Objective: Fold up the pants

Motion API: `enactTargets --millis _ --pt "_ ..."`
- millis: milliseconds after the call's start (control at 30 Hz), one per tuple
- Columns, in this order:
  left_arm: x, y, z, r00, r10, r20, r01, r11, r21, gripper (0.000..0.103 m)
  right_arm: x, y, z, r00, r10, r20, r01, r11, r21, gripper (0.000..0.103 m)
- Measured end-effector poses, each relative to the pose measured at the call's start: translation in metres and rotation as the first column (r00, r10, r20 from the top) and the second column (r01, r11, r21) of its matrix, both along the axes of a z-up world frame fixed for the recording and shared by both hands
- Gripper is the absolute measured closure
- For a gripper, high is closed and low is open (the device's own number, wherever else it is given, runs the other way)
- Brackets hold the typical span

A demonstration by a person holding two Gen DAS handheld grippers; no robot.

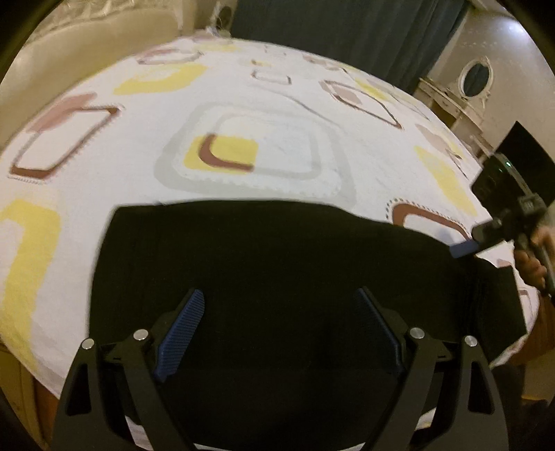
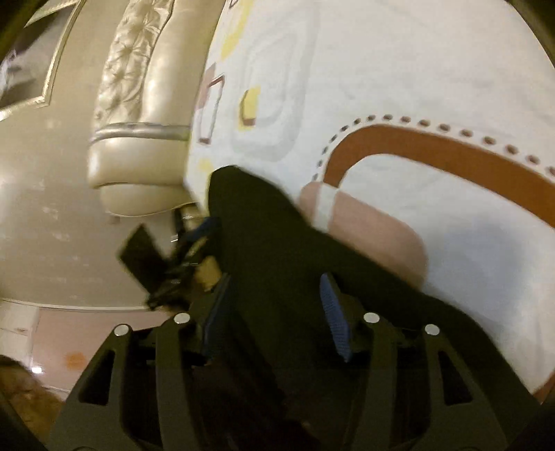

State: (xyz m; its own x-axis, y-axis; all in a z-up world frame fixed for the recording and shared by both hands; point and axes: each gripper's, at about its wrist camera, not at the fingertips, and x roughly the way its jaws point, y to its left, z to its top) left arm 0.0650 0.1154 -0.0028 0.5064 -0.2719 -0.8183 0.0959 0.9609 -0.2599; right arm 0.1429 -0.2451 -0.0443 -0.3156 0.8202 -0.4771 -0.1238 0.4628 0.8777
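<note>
I see a bed sheet (image 1: 284, 104) in white with yellow, brown and grey squares. Past its far edge hangs a dark curtain (image 1: 347, 31). A cream tufted headboard (image 2: 138, 86) stands beside it, and a white dressing table (image 1: 447, 104) with an oval mirror (image 1: 476, 78).

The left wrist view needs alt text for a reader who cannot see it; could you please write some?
Black pants lie flat on a bed's patterned sheet, with the open left tongs hovering above them, gripping nothing. At the right edge, the right tongs, held in a hand, reach the pants' far side.
</note>
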Motion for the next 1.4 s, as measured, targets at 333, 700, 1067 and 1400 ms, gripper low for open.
enactTargets --millis 333,700,1067,1400 --pt "0.006 0.003 -0.008 0.999 0.014 -0.032 -0.016 0.999 -0.051 0.016 0.021 0.010 -0.017 0.996 0.080 -0.032 -0.082 0.994 -0.067 0.051" --pt "0.006 0.003 -0.009 0.999 0.023 -0.032 -0.024 0.999 -0.047 0.016 0.022 0.035 -0.023 0.986 0.129 -0.109 -0.117 0.988 0.105 0.042" --pt "0.006 0.005 -0.010 0.999 0.030 -0.035 -0.032 0.998 -0.057 0.016 0.032 0.104 -0.048 0.970 0.111 -0.214 -0.052 0.963 0.264 0.036" --pt "0.006 0.008 -0.011 0.999 0.032 -0.036 -0.035 0.997 -0.076 0.016 0.038 0.093 -0.048 0.970 0.019 -0.243 0.047 0.963 0.266 0.070"
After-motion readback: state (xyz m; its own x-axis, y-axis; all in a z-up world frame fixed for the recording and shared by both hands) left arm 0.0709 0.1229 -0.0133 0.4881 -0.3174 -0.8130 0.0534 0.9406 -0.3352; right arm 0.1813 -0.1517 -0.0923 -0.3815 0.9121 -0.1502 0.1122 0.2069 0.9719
